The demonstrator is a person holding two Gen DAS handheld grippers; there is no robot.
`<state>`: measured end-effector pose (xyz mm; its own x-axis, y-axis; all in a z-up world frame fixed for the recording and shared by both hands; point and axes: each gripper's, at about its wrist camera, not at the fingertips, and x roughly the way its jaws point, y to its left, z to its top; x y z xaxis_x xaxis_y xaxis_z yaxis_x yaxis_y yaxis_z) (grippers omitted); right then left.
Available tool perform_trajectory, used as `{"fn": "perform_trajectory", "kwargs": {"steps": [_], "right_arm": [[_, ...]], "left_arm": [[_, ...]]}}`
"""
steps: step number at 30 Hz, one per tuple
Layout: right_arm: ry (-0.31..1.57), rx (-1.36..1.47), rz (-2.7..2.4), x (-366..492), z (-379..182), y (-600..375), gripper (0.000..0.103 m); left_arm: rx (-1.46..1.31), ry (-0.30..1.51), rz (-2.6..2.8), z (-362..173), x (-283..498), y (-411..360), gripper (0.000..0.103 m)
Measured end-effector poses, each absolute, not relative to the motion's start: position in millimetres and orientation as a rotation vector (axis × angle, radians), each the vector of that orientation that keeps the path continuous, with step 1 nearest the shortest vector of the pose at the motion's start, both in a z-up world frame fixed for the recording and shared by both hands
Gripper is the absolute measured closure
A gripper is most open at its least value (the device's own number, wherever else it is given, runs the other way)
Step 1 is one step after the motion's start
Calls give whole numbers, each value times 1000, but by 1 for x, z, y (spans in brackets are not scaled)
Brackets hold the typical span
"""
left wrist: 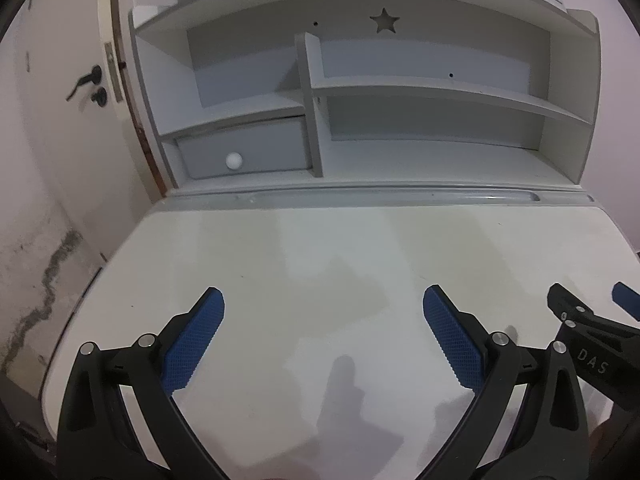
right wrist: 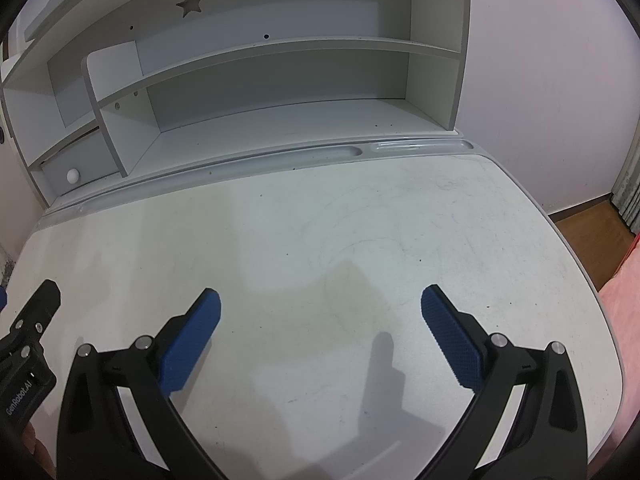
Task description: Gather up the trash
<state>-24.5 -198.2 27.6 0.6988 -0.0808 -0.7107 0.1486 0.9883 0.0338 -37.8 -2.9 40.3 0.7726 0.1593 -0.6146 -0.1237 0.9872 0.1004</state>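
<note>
No trash shows in either view. My left gripper [left wrist: 323, 312] is open and empty, held over the near part of a white desk top [left wrist: 320, 240]. My right gripper [right wrist: 320, 312] is open and empty too, over the same desk top [right wrist: 360, 232]. The right gripper's black fingers also show at the right edge of the left wrist view [left wrist: 588, 316]. One black finger of the left gripper shows at the left edge of the right wrist view [right wrist: 36, 312].
A white hutch with shelves [left wrist: 420, 88] stands at the back of the desk, with a small drawer and white knob [left wrist: 234, 161] at its lower left. A grey pen groove [right wrist: 320, 156] runs along the desk's back. A door [left wrist: 86, 84] is on the left. Wooden floor [right wrist: 592, 228] lies to the right.
</note>
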Motion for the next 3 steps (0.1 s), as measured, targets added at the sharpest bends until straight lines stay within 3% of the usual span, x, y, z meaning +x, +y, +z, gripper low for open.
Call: {"fn": "perform_trajectory", "kwargs": {"steps": [3], "right_arm": [[788,91,-128,-24,27,-199,6]], "left_arm": [[45,701,137,37,-35,-2,6]]}}
